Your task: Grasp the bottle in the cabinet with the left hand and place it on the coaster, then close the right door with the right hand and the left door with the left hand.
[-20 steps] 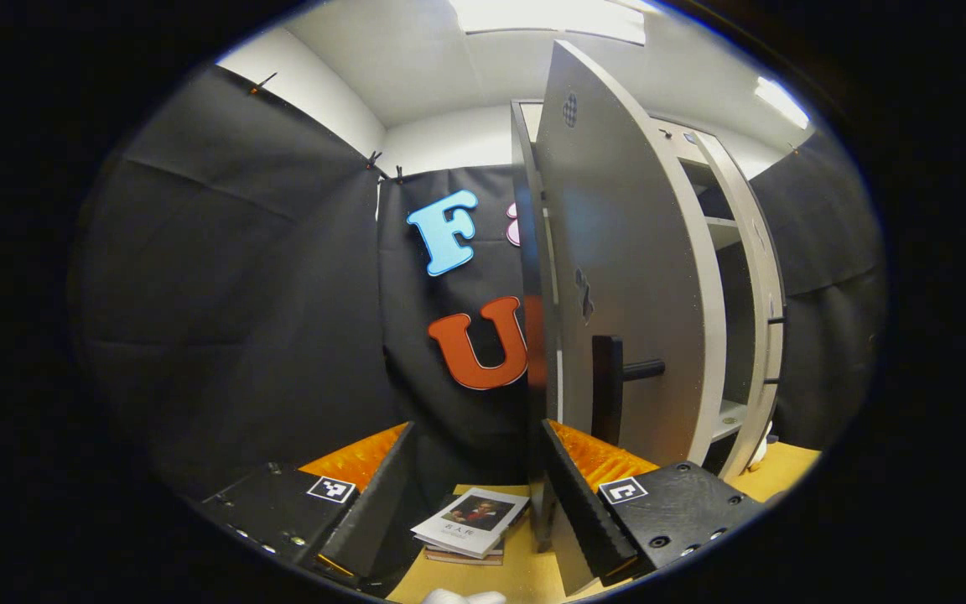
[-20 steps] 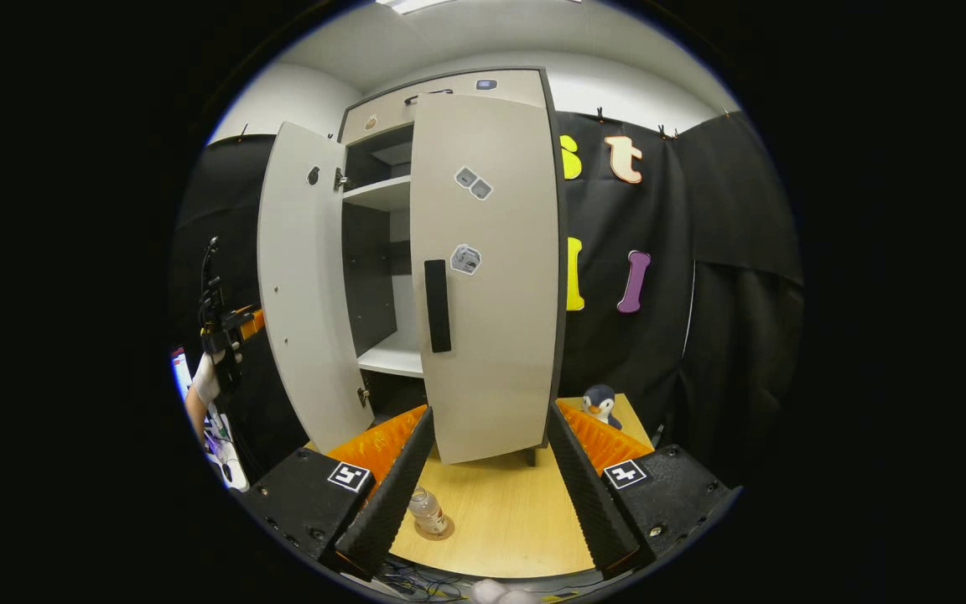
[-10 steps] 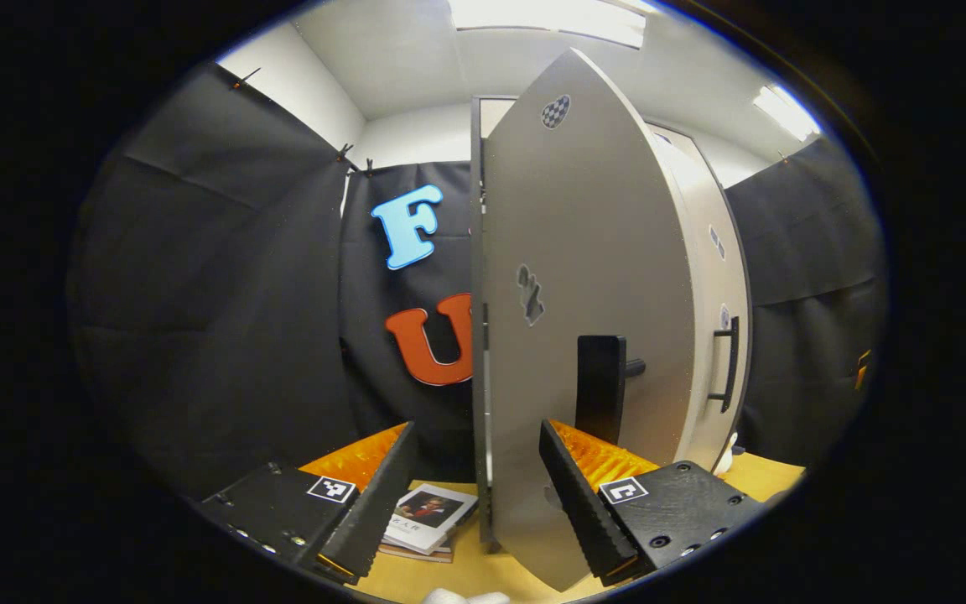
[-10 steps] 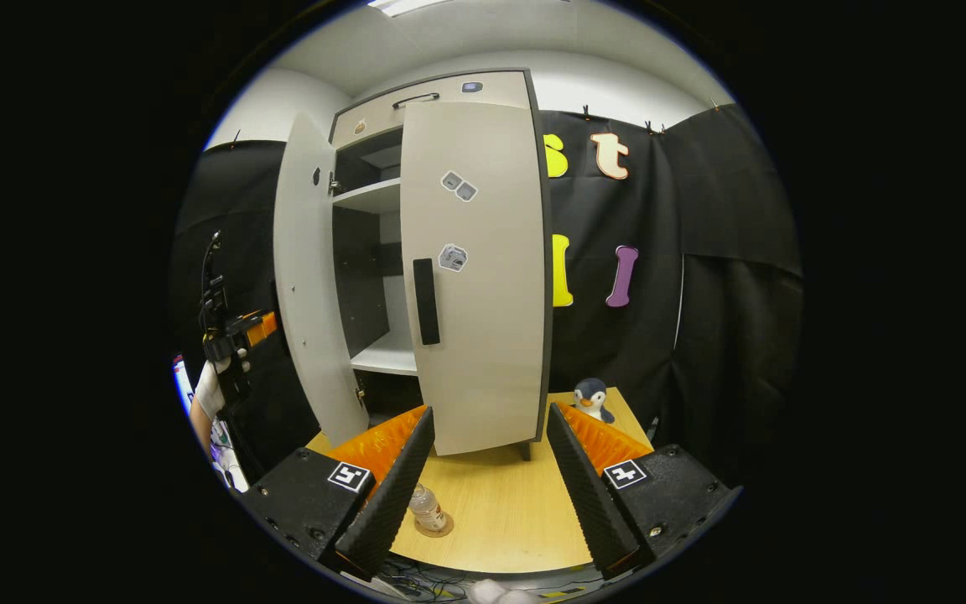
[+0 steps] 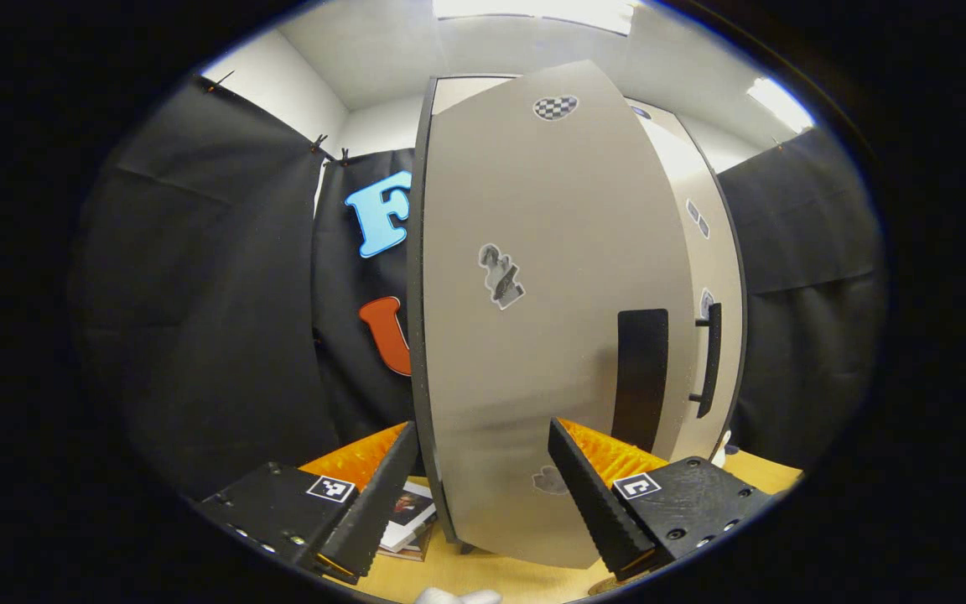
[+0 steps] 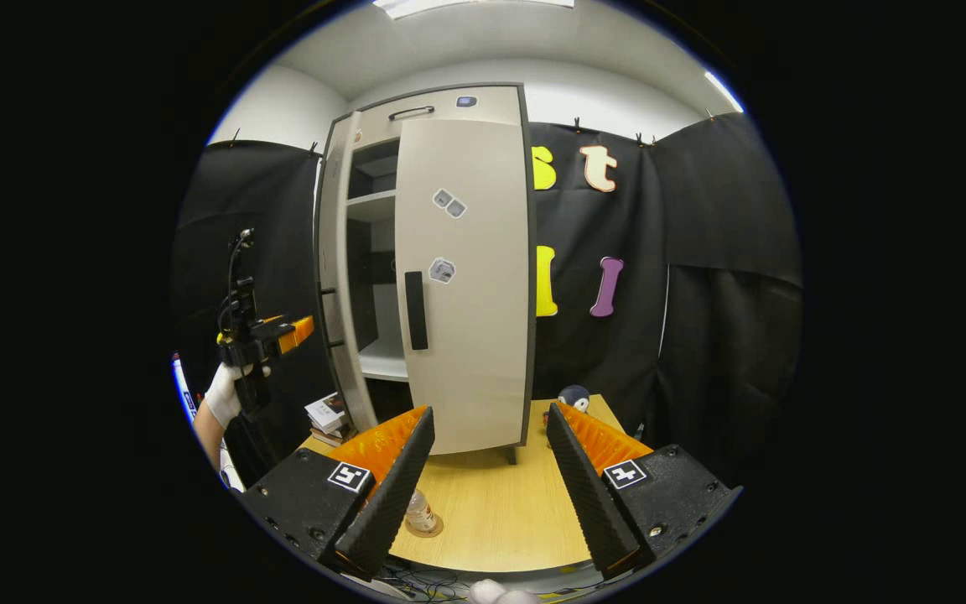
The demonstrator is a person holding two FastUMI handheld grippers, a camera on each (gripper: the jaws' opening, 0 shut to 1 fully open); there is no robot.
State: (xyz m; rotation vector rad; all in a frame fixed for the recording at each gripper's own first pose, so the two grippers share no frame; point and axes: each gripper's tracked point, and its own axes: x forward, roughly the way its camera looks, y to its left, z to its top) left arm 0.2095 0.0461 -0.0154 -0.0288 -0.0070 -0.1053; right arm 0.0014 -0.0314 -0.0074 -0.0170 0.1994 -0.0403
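The cabinet's left door point(image 5: 533, 294) is a grey panel with a black handle point(image 5: 641, 377), close in front of my open left gripper point(image 5: 483, 495). I cannot tell whether its fingers touch the panel. In the right gripper view that left door point(image 6: 330, 277) stands nearly edge-on and ajar, with shelves showing in the gap. The right door point(image 6: 462, 285) lies flat against the cabinet. A gloved hand holds my left gripper point(image 6: 261, 335) just outside the left door. The bottle point(image 6: 418, 510) stands upright on the coaster point(image 6: 426, 528), beside the left finger of my open right gripper point(image 6: 487, 486).
The cabinet stands at the back of a wooden table point(image 6: 500, 512). A stack of books point(image 6: 328, 415) lies at its left foot and a penguin toy point(image 6: 571, 397) at its right. Black cloth walls close in both sides.
The left door has swung from wide open to nearly closed, and my left gripper has followed its outer face. The right gripper has drawn back a little from the cabinet.
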